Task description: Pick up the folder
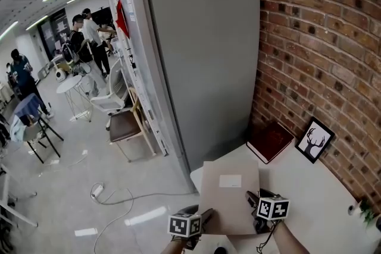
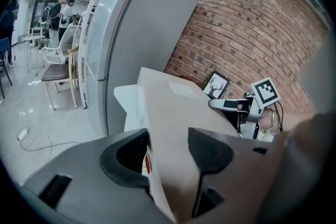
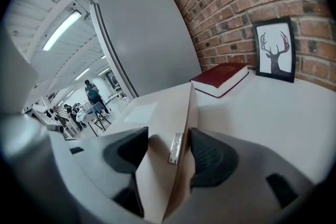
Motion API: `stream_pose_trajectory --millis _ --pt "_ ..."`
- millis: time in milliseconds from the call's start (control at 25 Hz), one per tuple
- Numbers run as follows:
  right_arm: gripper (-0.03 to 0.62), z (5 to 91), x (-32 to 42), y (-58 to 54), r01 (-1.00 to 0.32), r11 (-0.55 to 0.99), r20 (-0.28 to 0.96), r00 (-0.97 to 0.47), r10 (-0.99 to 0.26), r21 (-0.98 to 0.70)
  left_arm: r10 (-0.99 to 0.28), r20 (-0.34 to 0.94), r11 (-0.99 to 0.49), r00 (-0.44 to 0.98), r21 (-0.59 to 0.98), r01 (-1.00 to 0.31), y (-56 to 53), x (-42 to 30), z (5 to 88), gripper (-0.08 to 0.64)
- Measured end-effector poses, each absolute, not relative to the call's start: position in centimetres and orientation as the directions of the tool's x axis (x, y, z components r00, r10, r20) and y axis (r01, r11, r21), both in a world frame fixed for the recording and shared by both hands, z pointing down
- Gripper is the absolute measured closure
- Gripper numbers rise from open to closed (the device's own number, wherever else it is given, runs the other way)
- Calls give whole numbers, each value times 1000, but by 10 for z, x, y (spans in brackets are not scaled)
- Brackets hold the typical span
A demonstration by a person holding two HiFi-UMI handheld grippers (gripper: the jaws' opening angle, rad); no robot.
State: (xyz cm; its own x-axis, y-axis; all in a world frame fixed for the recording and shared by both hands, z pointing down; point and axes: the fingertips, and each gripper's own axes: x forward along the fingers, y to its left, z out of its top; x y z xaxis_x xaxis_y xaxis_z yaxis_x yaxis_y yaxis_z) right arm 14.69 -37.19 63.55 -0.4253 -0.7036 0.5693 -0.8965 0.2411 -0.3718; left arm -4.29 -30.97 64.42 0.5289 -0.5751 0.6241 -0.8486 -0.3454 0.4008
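Note:
The beige folder (image 1: pixel 229 196) is a thick box file with a white label, and it is tilted above the near corner of the white table (image 1: pixel 309 187). My left gripper (image 1: pixel 202 217) grips its near left edge. My right gripper (image 1: pixel 253 200) grips its near right edge. In the left gripper view the folder (image 2: pixel 178 107) stands on edge between the jaws, with both dark pads against it. In the right gripper view the folder (image 3: pixel 163 118) fills the gap between the pads, and a metal strip shows on its spine.
A red book (image 1: pixel 271 141) and a framed deer picture (image 1: pixel 314 140) sit at the back of the table against the brick wall (image 1: pixel 321 38). A tall grey fridge (image 1: pixel 202 68) stands just left of the table. Chairs, a floor cable (image 1: pixel 98 190) and people are farther left.

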Motion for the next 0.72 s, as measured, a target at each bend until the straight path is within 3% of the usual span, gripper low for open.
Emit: stream_pose_trajectory --millis 720 --pt "359 550 133 -377 -891 286 395 -419 -818 -351 -699 493 -416 518 309 -855 -323 -58 579 318"
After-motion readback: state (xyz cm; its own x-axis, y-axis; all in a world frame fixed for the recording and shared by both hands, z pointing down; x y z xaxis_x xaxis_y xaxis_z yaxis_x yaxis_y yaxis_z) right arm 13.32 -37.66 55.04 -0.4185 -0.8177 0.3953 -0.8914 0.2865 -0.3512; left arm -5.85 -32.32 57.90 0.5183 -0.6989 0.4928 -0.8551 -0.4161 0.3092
